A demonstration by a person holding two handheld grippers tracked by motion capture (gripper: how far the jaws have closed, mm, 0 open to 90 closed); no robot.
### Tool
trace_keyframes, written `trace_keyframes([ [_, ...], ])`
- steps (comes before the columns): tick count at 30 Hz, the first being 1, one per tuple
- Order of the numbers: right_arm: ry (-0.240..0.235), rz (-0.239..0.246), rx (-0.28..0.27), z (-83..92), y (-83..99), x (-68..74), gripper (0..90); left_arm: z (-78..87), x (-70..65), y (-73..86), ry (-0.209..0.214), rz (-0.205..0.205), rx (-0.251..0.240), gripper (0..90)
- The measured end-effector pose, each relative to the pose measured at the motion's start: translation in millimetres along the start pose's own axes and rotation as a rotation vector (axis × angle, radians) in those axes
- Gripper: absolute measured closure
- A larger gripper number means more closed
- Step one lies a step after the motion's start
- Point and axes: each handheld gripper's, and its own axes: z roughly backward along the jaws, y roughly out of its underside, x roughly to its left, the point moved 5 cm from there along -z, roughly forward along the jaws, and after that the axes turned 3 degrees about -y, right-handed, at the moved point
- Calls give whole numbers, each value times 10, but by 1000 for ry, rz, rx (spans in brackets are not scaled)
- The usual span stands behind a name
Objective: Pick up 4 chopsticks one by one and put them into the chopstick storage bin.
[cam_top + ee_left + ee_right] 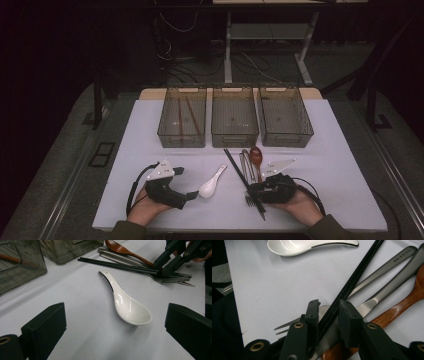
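We've brown chopsticks [186, 116] binned; right gripper [329, 312] closing round black chopsticks [352, 280] beside the fork [294, 325], left gripper [115, 322] wide open

The room is dim, lit mostly over the white table [345, 200], which stands on grey carpet [60, 165]. Beyond its far edge the white legs of another desk [227, 55] rise out of the gloom, with loose cables [175, 55] tangled on the floor beside them. A dark floor socket plate [101, 154] sits left of the table.
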Motion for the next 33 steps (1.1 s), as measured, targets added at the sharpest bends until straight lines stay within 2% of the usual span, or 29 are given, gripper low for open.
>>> trace_keyframes([
  [6,27,29,6,-11,-13,5,738,-2,-3,-1,0,0,-1,28],
  [19,63,42,28,-5,-26,-17,767,-1,-4,-3,1,0,-1,28],
  [22,78,56,31,6,-35,-37,771,-1,-4,-2,1,0,-1,27],
  [33,100,54,32,64,-26,-140,783,2,-5,-2,1,0,-1,28],
])
